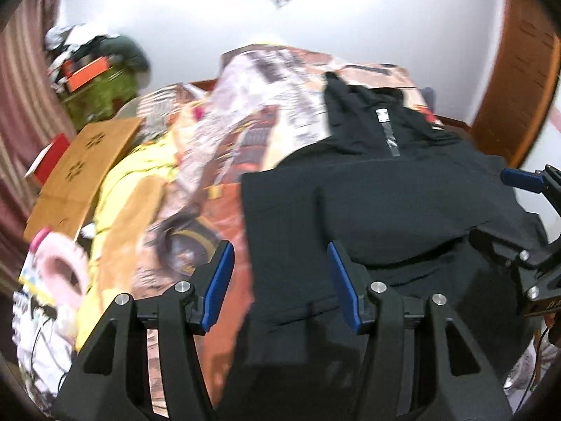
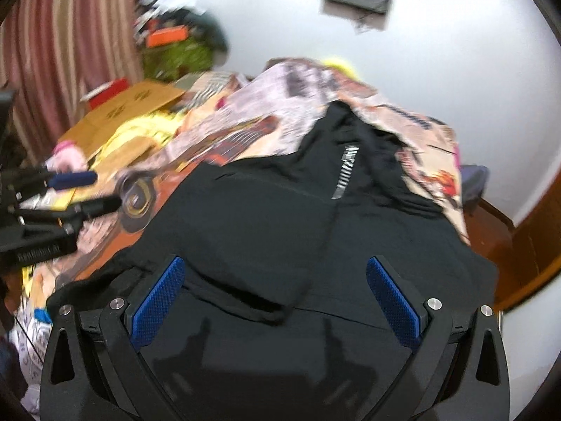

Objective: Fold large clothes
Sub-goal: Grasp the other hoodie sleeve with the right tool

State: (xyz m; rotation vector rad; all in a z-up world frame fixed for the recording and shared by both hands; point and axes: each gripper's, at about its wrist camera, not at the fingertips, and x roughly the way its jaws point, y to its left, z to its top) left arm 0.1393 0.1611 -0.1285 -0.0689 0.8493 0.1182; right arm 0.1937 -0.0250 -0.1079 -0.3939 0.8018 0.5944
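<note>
A black garment (image 1: 385, 203) with a short silver zipper (image 1: 392, 137) at its collar lies spread on a bed covered by a patterned orange and cream bedspread (image 1: 245, 129). Its sleeves are folded inward over the chest, one forming a flap with a straight left edge, and the collar points toward the white wall (image 1: 350, 28). The cloth looks partly folded, with a few creases and a loose fold near its lower hem. Both views are blurred.

The left tongs (image 1: 280, 284) hover above the garment's lower left corner, angled down, blue pads (image 1: 219, 287) parted to a middling gap with nothing between them. One pad sits over the bedspread, the other over the black cloth. The right tongs (image 2: 277, 291) hang over the garment's lower middle, also tilted down, pads (image 2: 157, 301) spread wide and empty, the cloth beneath them not pinched. Each pair shows at the edge of the other's view: the right tongs at the garment's right side, the left tongs off its left side.

Left of the garment the bedspread is bare for a stretch, then come a yellow cloth (image 1: 133, 182), a flat cardboard box (image 1: 80, 172) and a pink fluffy slipper (image 1: 63, 270). Beyond the collar the bedspread rises in a crumpled heap. To the garment's right the bed ends near a wooden door frame (image 1: 519, 80).
</note>
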